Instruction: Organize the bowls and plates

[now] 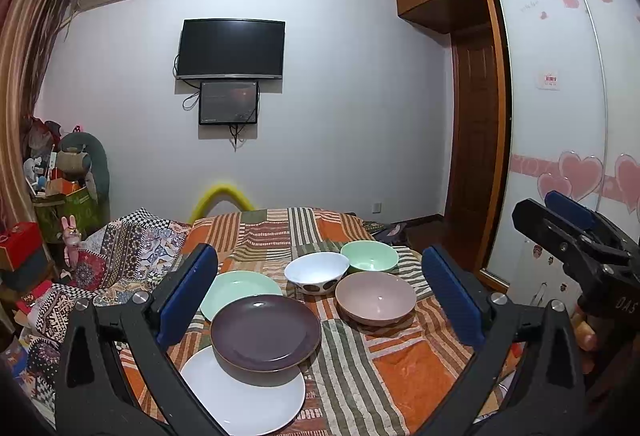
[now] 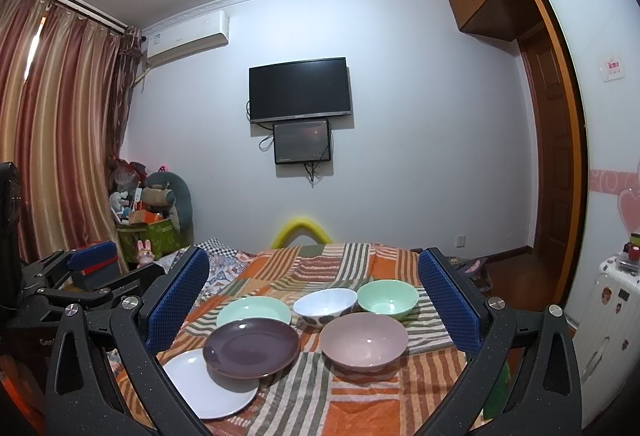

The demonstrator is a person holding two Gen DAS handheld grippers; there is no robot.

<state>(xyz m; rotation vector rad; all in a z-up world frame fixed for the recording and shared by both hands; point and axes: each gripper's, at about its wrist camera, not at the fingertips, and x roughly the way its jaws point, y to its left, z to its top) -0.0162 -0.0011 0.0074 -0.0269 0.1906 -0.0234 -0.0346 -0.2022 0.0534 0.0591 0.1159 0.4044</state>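
On the striped orange cloth lie three overlapping plates: a white plate nearest, a dark purple plate resting on its far edge, and a mint green plate behind. To their right sit a pink bowl, a white spotted bowl and a mint green bowl. My left gripper hovers open above the dishes, holding nothing. My right gripper is likewise open and empty; it also shows at the right edge of the left wrist view.
The cloth covers a bed or table with a patchwork blanket at its left. Boxes, bags and soft toys pile up by the curtain. A television hangs on the far wall; a wardrobe and a suitcase stand right.
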